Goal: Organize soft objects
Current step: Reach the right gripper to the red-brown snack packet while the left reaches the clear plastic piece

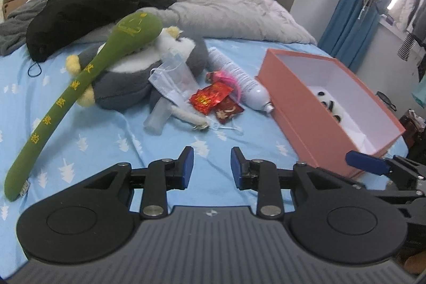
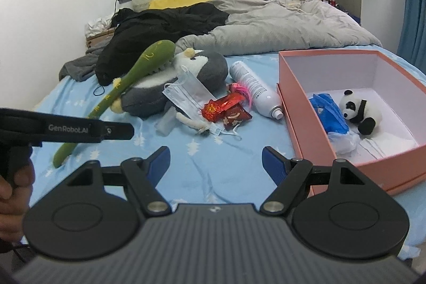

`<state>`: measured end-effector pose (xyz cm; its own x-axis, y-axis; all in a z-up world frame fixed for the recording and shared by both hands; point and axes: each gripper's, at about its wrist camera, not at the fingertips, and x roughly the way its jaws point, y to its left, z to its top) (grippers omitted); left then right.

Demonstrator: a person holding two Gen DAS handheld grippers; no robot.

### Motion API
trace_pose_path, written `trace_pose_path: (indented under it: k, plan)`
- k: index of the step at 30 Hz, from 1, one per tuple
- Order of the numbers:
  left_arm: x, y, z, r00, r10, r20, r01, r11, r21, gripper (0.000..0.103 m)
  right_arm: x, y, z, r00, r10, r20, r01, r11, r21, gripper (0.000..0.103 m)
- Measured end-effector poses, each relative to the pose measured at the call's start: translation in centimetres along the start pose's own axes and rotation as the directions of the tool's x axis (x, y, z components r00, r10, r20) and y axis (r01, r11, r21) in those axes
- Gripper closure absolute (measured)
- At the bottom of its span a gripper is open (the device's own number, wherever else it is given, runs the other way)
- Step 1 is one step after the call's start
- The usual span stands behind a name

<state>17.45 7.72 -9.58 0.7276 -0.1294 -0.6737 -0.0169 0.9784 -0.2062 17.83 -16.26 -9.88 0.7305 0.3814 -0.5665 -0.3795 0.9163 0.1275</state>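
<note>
Green plush stick (image 1: 80,87), yellow lettering, lies on the bed (image 1: 111,140), fat end propped on the grey penguin (image 1: 149,71), thin end toward you. Your left gripper (image 1: 212,167) and right gripper (image 2: 215,164) gape, empty.

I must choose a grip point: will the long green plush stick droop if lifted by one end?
The long green plush stick probably droops, since it already curves over the grey plush penguin. Being stuffed fabric, it is likely light and easily squeezed.
</note>
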Motion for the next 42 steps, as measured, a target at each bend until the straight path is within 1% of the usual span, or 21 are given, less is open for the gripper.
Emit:
trace_pose_path:
  k: [7,11,12,13,14,17,21,25,28,30,33,35,36,39,40,41,42]
  plan:
    - [5.2,2.7,-0.8,0.998,0.036,-0.050,-0.039,0.998,-0.051,0.067,4.3,-0.4,0.3,1.000,-0.003,-0.025,0.001,0.999,-0.042,0.025]
    - [8.2,3.9,-1.1,0.997,0.065,-0.049,-0.068,0.995,-0.073,0.066,7.4,-0.7,0.7,0.998,0.013,-0.055,-0.017,0.998,-0.062,0.025]
    - [8.8,4.2,-1.1,0.996,0.073,-0.050,-0.077,0.994,-0.080,0.065,8.1,-0.8,0.8,0.998,0.016,-0.062,-0.020,0.998,-0.063,0.025]
    - [9.5,4.5,-1.1,0.995,0.083,-0.047,-0.087,0.993,-0.085,0.060,8.9,-0.8,0.8,0.997,0.016,-0.072,-0.021,0.998,-0.066,0.025]
    - [10.0,4.8,-1.1,0.995,0.094,-0.044,-0.097,0.991,-0.088,0.059,9.7,-0.8,0.8,0.996,0.017,-0.083,-0.023,0.997,-0.070,0.025]
    - [11.6,5.8,-0.7,0.992,0.117,-0.037,-0.121,0.988,-0.095,0.059,12.4,-0.8,0.6,0.994,0.014,-0.108,-0.023,0.996,-0.083,0.025]
    - [13.3,6.7,0.0,0.988,0.153,-0.021,-0.154,0.985,-0.080,0.058,15.5,-0.9,0.8,0.993,0.003,-0.122,-0.014,0.996,-0.089,0.026]
    - [15.0,7.6,0.8,0.988,0.157,-0.010,-0.157,0.984,-0.081,0.056,18.3,-1.1,1.5,0.993,-0.021,-0.118,0.009,0.995,-0.102,0.026]
    - [16.4,7.7,1.1,0.987,0.160,-0.005,-0.160,0.986,-0.056,0.055,20.0,-1.2,2.0,0.994,-0.031,-0.101,0.018,0.992,-0.127,0.026]
    - [17.2,7.7,1.2,0.988,0.155,0.003,-0.155,0.987,-0.038,0.055,21.2,-1.2,2.2,0.995,-0.051,-0.091,0.037,0.988,-0.152,0.032]
    - [18.0,7.3,1.2,0.987,0.156,0.042,-0.156,0.988,0.010,0.055,22.9,-1.5,2.3,0.994,-0.065,-0.088,0.051,0.987,-0.156,0.032]
    - [18.4,7.3,1.2,0.987,0.154,0.045,-0.155,0.988,0.019,0.055,23.8,-1.5,2.2,0.994,-0.071,-0.085,0.056,0.984,-0.166,0.033]
    - [18.6,7.4,1.2,0.988,0.148,0.042,-0.148,0.989,0.015,0.055,24.2,-1.4,2.1,0.994,-0.074,-0.084,0.059,0.983,-0.173,0.035]
    - [19.3,8.0,1.1,0.989,0.142,0.027,-0.142,0.990,0.000,0.056,25.2,-1.3,1.9,0.994,-0.075,-0.084,0.058,0.981,-0.187,0.037]
    - [19.4,8.1,1.1,0.990,0.138,0.027,-0.138,0.990,-0.004,0.057,25.3,-1.2,1.9,0.994,-0.075,-0.082,0.058,0.979,-0.193,0.039]
    - [19.4,8.3,1.1,0.991,0.132,0.032,-0.131,0.991,-0.020,0.061,25.4,-1.1,1.9,0.994,-0.078,-0.081,0.061,0.978,-0.199,0.045]
    - [19.4,8.6,1.1,0.992,0.124,0.035,-0.123,0.992,-0.036,0.065,25.5,-1.2,1.9,0.993,-0.084,-0.081,0.066,0.977,-0.202,0.048]
